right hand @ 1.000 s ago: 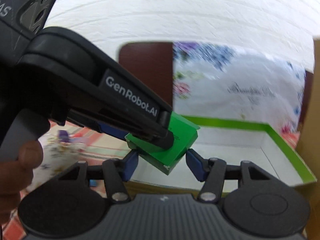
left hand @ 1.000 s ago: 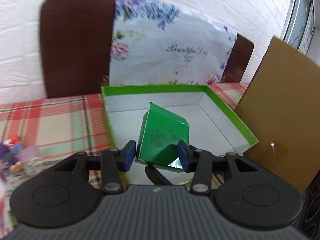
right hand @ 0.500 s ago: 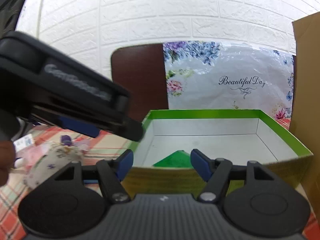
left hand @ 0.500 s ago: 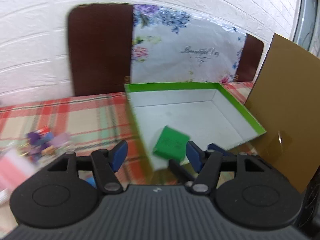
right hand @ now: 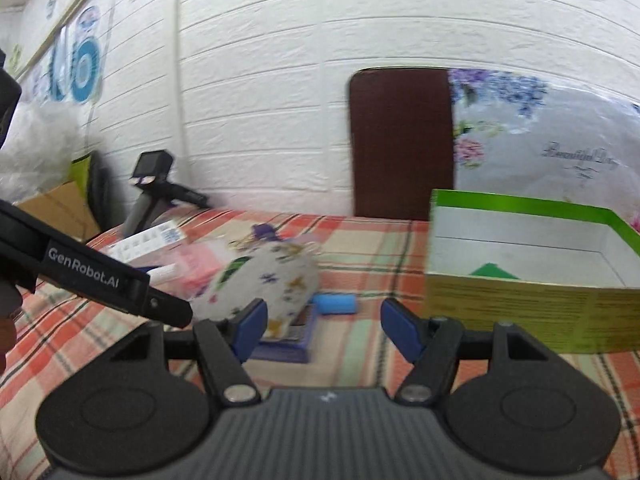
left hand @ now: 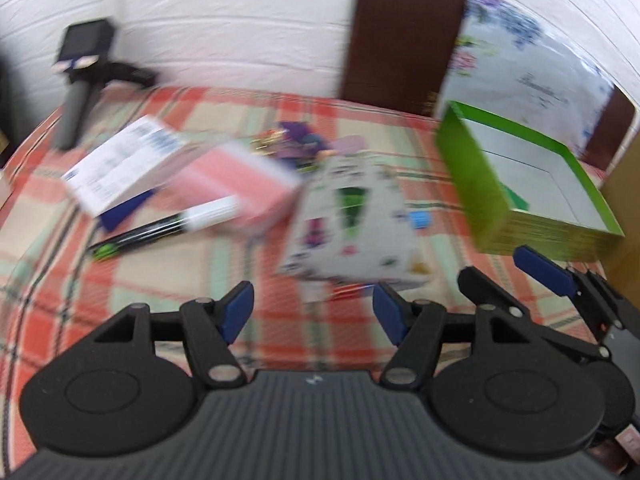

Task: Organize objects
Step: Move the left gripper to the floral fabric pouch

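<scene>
My left gripper (left hand: 314, 314) hangs open over the checked tablecloth (left hand: 168, 280) with nothing between its jaws. Just ahead of it lies a white patterned pouch (left hand: 352, 224). My right gripper (right hand: 325, 328) is open too, its left pad close beside the same pouch (right hand: 272, 284). A small blue cylinder (right hand: 334, 304) and a flat purple booklet (right hand: 288, 344) lie ahead of it. The green-rimmed box (right hand: 520, 292) stands to the right, with a green packet (right hand: 492, 271) lying inside. One of my left gripper's fingers (right hand: 120, 286) crosses the right wrist view at the left.
A pink box (left hand: 236, 188), a white labelled box (left hand: 124, 164) and a marker pen (left hand: 160, 228) lie left of the pouch. A black device on a stand (left hand: 84, 64) sits at the back left. A brown chair back (left hand: 400, 36) and the white wall lie behind the table.
The green packet, held over the box a second ago, now lies inside it. Both grippers opened and swung left, away from the box and toward the pouch.
</scene>
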